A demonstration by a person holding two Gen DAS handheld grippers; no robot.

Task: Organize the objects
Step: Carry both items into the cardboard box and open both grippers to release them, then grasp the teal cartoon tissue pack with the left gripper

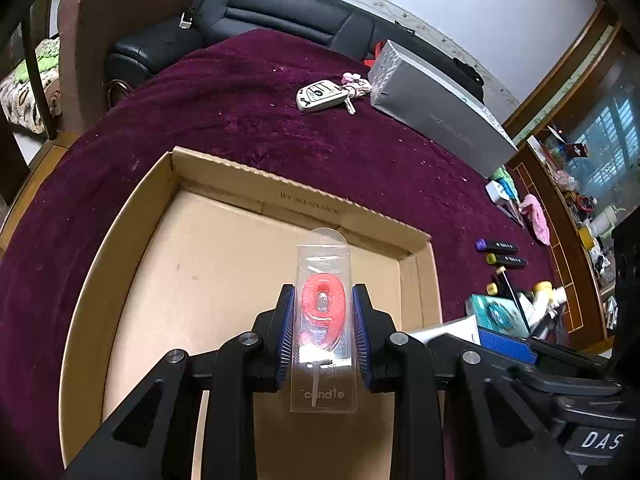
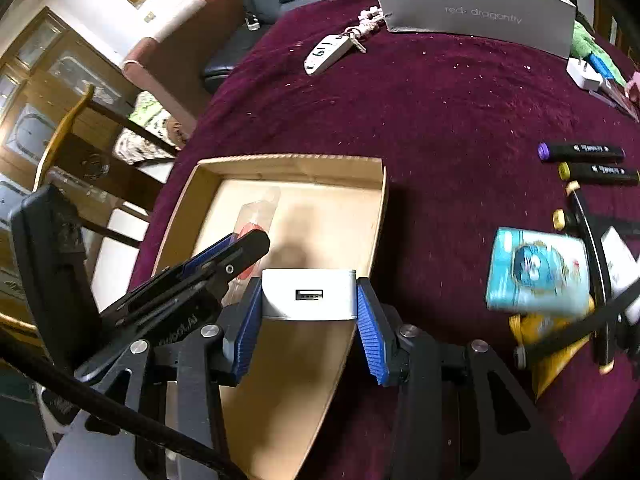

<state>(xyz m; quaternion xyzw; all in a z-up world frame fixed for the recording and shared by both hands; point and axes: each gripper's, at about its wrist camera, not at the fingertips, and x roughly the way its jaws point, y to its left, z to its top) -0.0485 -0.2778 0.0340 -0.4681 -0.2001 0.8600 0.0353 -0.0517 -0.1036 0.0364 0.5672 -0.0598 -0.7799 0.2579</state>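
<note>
Left wrist view: my left gripper (image 1: 323,320) clamps the candle pack (image 1: 323,320) mid-frame above the cardboard box (image 1: 120,240), ready to drop; my right gripper (image 2: 308,312) grips the white charger (image 2: 308,294) over the box's lower edge.

I see a maroon-covered counter (image 1: 248,128) carrying a cardboard tray (image 1: 120,248), car key (image 1: 320,96), grey box (image 1: 436,112) and markers (image 2: 580,152).

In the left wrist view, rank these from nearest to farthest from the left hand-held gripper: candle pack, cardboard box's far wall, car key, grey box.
1. Candle pack: between the left hand-held gripper's fingers.
2. Cardboard box's far wall: just ahead, beyond the pack.
3. Car key: farther out on the purple cloth.
4. Grey box: right of the key; its near corner is too close to call against the key.
</note>
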